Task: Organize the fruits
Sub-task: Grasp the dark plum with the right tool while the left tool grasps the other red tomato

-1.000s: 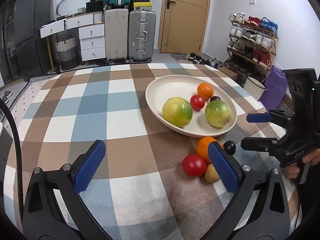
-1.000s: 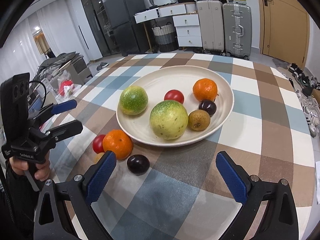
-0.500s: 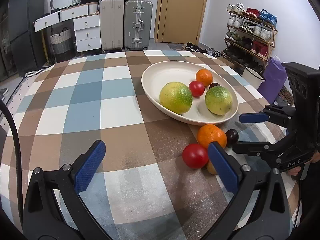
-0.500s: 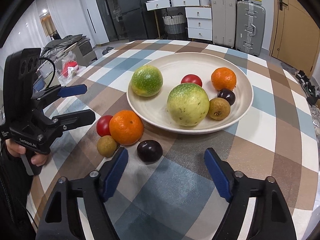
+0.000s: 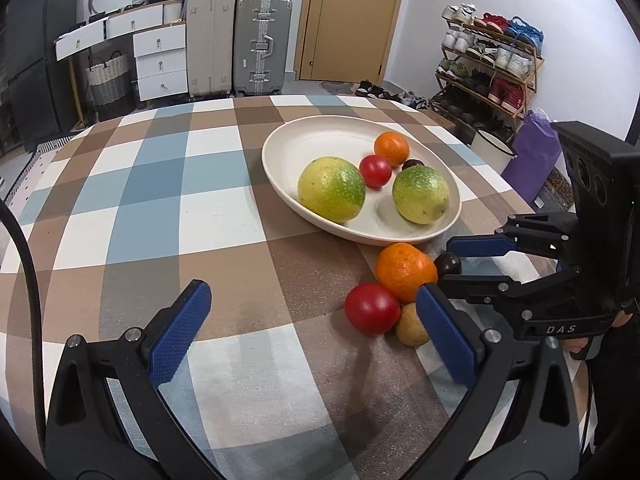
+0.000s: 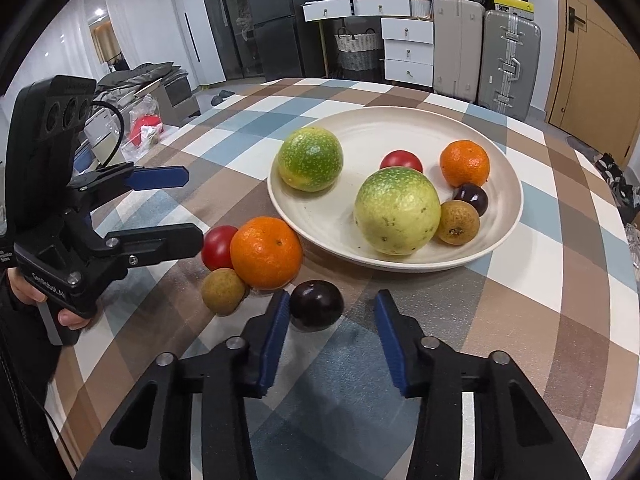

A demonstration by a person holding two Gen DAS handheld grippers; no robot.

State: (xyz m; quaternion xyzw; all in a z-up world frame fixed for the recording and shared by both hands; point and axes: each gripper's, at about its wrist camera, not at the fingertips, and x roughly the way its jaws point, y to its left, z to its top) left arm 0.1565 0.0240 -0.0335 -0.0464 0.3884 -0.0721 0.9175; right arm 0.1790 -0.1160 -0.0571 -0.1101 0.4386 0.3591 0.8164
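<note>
A cream bowl (image 6: 508, 216) (image 5: 280, 148) on the checked table holds two green-yellow fruits, a tomato, an orange, a dark plum and a brown fruit. In front of it lie an orange (image 6: 266, 252) (image 5: 405, 266), a tomato (image 6: 216, 246) (image 5: 372, 308), a brown fruit (image 6: 223, 291) (image 5: 412, 326) and a dark plum (image 6: 316, 305) (image 5: 448, 264). My right gripper (image 6: 329, 326) (image 5: 452, 262) is open, its jaws on either side of the loose plum, the left pad close to it. My left gripper (image 5: 308, 334) (image 6: 180, 208) is open and empty, left of the loose fruits.
Suitcases (image 5: 260, 44) and white drawers (image 5: 160, 60) stand behind the table, a shoe rack (image 5: 488, 64) at the right. The table's far edge curves round behind the bowl.
My right gripper has moved forward and narrowed, so the loose plum now sits between its jaws. My left gripper has come closer to the loose fruits.
</note>
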